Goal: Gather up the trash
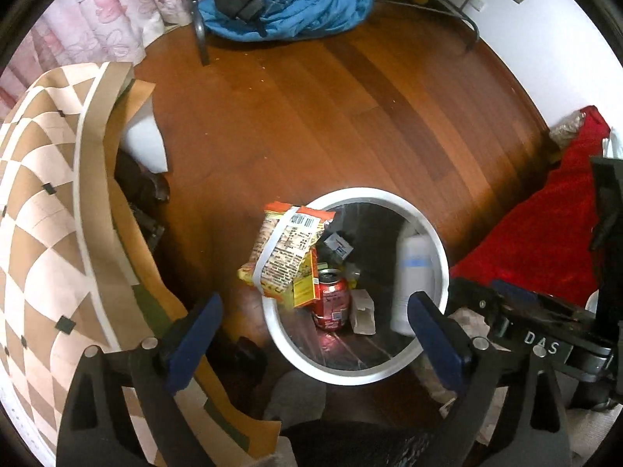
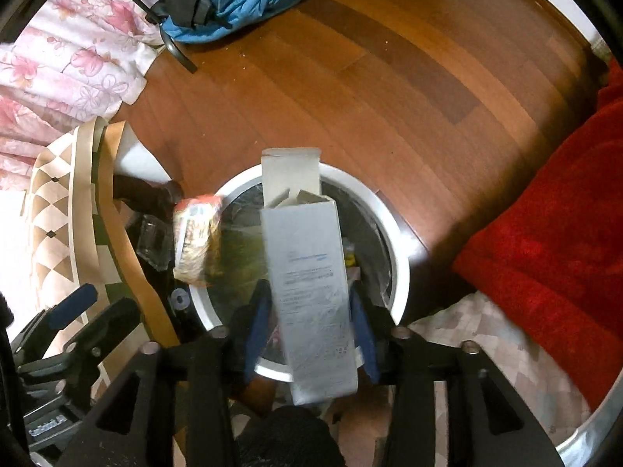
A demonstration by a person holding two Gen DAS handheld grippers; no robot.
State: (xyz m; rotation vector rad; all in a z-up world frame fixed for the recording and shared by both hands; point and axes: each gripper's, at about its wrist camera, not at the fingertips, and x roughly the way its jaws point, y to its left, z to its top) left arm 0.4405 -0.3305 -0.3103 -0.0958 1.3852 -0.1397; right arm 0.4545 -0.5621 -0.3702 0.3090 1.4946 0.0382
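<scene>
Both hand-held grippers point steeply down over the round white-rimmed waste bin (image 1: 439, 249) on the wooden floor. The left gripper (image 1: 311, 334) has its blue-padded jaws spread wide, nothing between them; the orange and yellow snack wrapper (image 1: 286, 249) lies apart from them at the bin's rim. The right gripper (image 2: 311, 334) stands partly open around the long grey-white cardboard box (image 2: 307, 272), which tilts over the bin's mouth; whether the pads press it I cannot tell. A red drink can (image 1: 330, 303) lies inside.

Wood floor (image 1: 311, 116) carries white bin (image 1: 440, 249) right below L tool (image 1: 311, 323); red blanket (image 1: 545, 241) to tool's right, patterned sheet (image 1: 58, 214) to left.
</scene>
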